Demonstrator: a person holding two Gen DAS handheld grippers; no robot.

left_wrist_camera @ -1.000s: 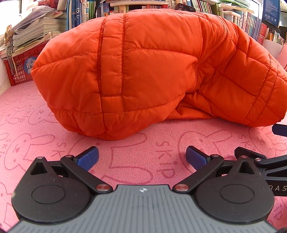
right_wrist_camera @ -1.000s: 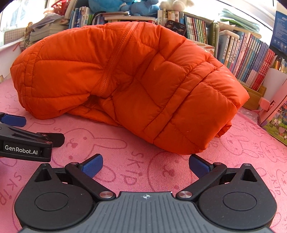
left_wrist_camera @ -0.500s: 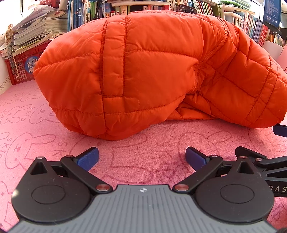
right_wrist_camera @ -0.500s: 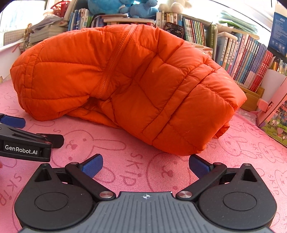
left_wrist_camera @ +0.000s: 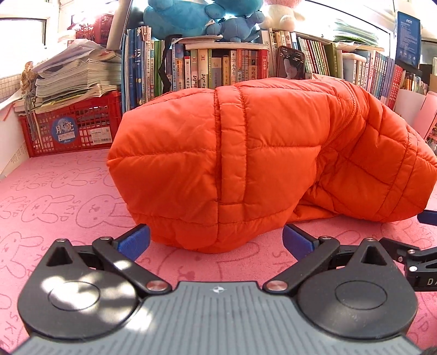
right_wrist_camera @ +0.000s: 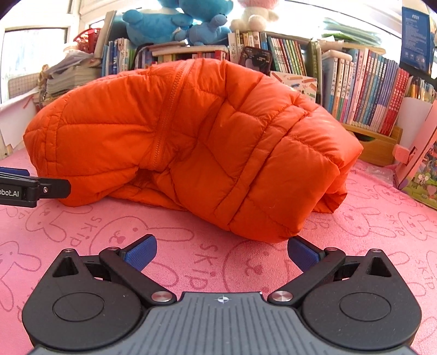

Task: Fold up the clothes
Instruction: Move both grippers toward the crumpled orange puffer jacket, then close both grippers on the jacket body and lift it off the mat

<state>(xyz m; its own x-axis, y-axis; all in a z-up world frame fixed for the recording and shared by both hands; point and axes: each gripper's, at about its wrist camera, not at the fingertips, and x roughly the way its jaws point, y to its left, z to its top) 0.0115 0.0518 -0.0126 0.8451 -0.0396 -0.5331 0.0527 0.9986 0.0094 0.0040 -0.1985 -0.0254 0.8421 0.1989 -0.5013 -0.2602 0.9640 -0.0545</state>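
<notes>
An orange quilted puffer jacket (left_wrist_camera: 273, 153) lies bundled in a rounded fold on the pink rabbit-print mat (left_wrist_camera: 54, 207). My left gripper (left_wrist_camera: 215, 241) is open, and the jacket's near left corner bulges between its blue pads without touching them. The right wrist view shows the same jacket (right_wrist_camera: 207, 147) with its zipper running over the top. My right gripper (right_wrist_camera: 222, 252) is open too, its right pad just below the jacket's near right corner. Each gripper shows at the edge of the other's view: the left gripper (right_wrist_camera: 32, 188) and the right gripper (left_wrist_camera: 420, 262).
Packed bookshelves (left_wrist_camera: 232, 68) run behind the jacket, with blue plush toys (left_wrist_camera: 196, 16) on top and a phone (left_wrist_camera: 291, 62) leaning on the books. A red crate (left_wrist_camera: 71, 128) under stacked papers stands back left. A wooden book rack (right_wrist_camera: 377, 144) and a pink box (right_wrist_camera: 420, 163) stand at right.
Both wrist views have tipped upward, so the jacket sits lower in frame and the shelves and toys show. The jacket's near corners now reach the level of the fingertips. Both grippers stay open.
</notes>
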